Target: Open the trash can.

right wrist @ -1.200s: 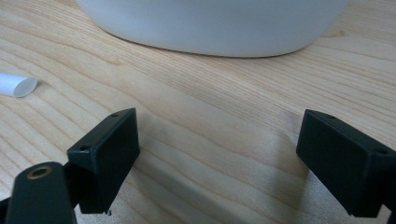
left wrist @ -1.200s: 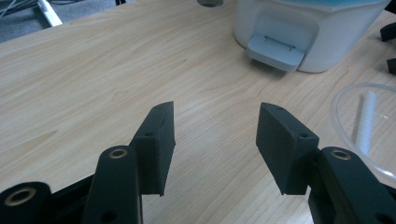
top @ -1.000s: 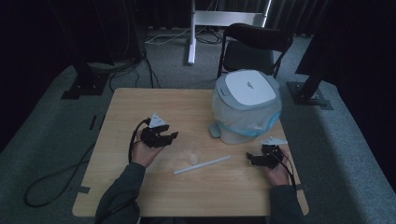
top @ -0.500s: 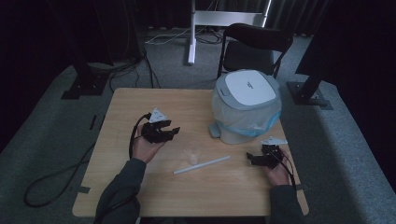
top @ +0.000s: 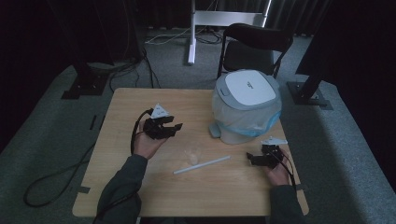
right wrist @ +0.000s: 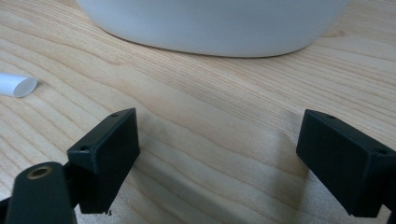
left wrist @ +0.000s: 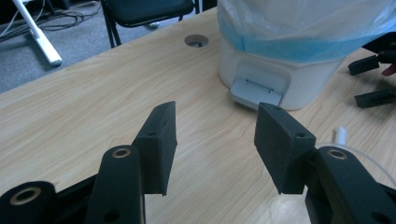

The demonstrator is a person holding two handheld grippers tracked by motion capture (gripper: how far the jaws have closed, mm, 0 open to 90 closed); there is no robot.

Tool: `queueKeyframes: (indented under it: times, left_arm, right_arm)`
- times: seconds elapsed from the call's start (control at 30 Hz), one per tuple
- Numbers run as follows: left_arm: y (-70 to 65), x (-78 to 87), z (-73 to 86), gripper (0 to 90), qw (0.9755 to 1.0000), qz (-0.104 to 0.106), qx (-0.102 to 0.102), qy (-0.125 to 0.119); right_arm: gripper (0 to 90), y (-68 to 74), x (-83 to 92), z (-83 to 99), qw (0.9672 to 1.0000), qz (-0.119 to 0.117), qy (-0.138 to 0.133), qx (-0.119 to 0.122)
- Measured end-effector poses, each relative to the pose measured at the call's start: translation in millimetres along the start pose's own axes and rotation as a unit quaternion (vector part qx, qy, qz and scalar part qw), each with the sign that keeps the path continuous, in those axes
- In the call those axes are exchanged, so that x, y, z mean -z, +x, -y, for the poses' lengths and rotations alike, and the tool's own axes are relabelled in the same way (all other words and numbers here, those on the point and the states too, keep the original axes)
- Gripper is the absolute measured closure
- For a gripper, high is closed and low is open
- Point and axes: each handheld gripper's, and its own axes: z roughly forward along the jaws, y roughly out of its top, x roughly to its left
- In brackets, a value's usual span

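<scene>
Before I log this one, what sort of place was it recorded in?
Probably a studio or lab set up for recording, not a home: dark curtains close in the space, a white stand rises behind the wooden table, cables trail over grey carpet, and a black folding chair stands behind it.

A wooden table (top: 140,196) bears a lidded white bin (top: 246,109), a white tube (top: 201,165) and a clear cup (top: 192,153).

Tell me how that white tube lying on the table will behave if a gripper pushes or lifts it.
The white tube is round, long and thin, and lies flat on the wooden table, so a sideways push would probably roll it. It looks straight and stiff, likely light. Gripped near one end, it may swivel between the pads; its smooth surface might slip.
</scene>
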Motion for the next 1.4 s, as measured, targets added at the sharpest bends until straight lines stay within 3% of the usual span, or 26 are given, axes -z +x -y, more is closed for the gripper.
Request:
queueKeyframes:
  times: [1.4]
  left_arm:
    - [-4.7, 2.7, -44.6, 54.8, 0.9989, 0.035, -0.025, -0.019]
  right_arm:
    - [12.1, 0.1, 0.0, 0.0, 1.0000, 0.000, 0.000, -0.001]
